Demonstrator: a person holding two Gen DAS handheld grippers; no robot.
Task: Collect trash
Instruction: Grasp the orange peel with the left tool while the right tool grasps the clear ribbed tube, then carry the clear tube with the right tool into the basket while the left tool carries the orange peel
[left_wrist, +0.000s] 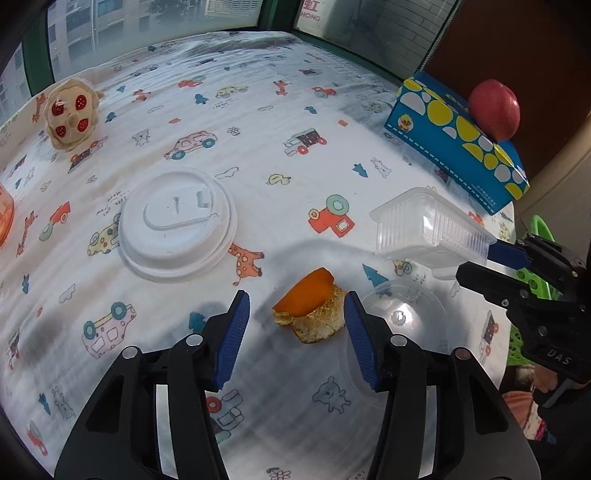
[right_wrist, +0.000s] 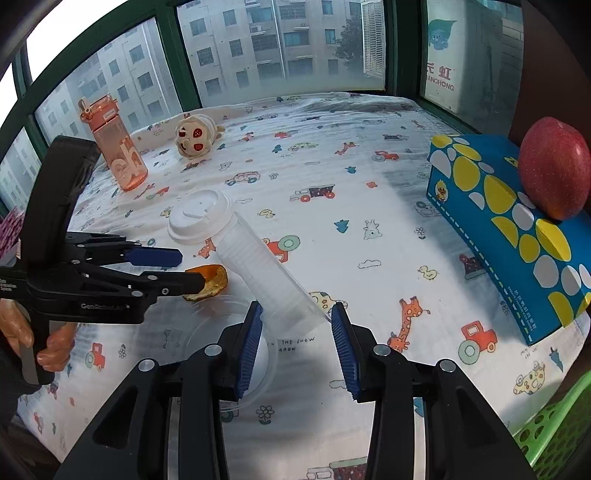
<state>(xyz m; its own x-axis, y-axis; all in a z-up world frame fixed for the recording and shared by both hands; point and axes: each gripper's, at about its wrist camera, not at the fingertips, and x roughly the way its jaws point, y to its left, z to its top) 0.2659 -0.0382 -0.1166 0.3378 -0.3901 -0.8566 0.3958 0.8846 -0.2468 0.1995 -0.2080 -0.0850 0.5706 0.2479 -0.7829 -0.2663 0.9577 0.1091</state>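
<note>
A table covered by a white cloth (left_wrist: 258, 92) printed with cartoon cars and animals is seen filling both views, with windows behind it. At its right edge a blue tissue box (left_wrist: 443, 140) with yellow and white dots is laid, and a red apple (left_wrist: 495, 109) is rested on top of it. A green perforated basket (right_wrist: 554, 424) is glimpsed beyond the table's near right corner. An orange water bottle (right_wrist: 114, 147) is stood upright near the far left edge, and a beige plush toy (left_wrist: 70, 114) is set beside it. The right gripper (right_wrist: 295, 314) is closed on a clear ribbed plastic tray (left_wrist: 424, 229), which is held tilted and lifted off the cloth. A white cup lid (left_wrist: 177, 223) is laid flat near the middle of the table. A clear domed lid (left_wrist: 402, 314) is laid on the cloth below the tray, just beside the left gripper's right finger. The left gripper (left_wrist: 295, 306) is held open and pointed down at the cloth, gripped by a hand (right_wrist: 55, 343) seen in the right wrist view. A piece of orange peel (left_wrist: 306, 306) is laid on the cloth between its jaws: it is touched or nearly touched by the right pad, while a clear gap is left at the left pad.
</note>
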